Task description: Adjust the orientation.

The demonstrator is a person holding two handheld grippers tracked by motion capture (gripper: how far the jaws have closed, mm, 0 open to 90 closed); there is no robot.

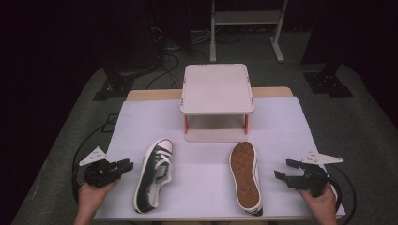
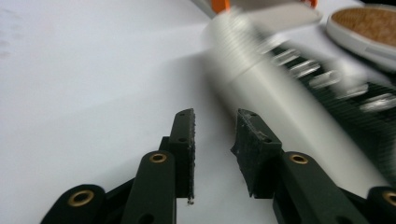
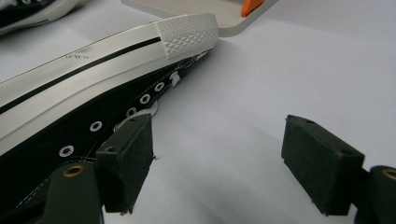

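Black canvas shoe (image 1: 155, 174) lies upright at 7 o'clock on the white sheet (image 1: 206, 187), just right of the left gripper (image 1: 123, 165) (jaws narrow, nothing between). Second shoe (image 1: 246, 176) sole-up at 5 o'clock, beside the right gripper (image 1: 285, 169), jaws wide, empty. Small shelf (image 1: 217, 86) at 12.

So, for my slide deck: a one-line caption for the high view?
Two sneakers, one upright and one sole-up, lie before a small shelf, hand-held tongs waiting left and right.
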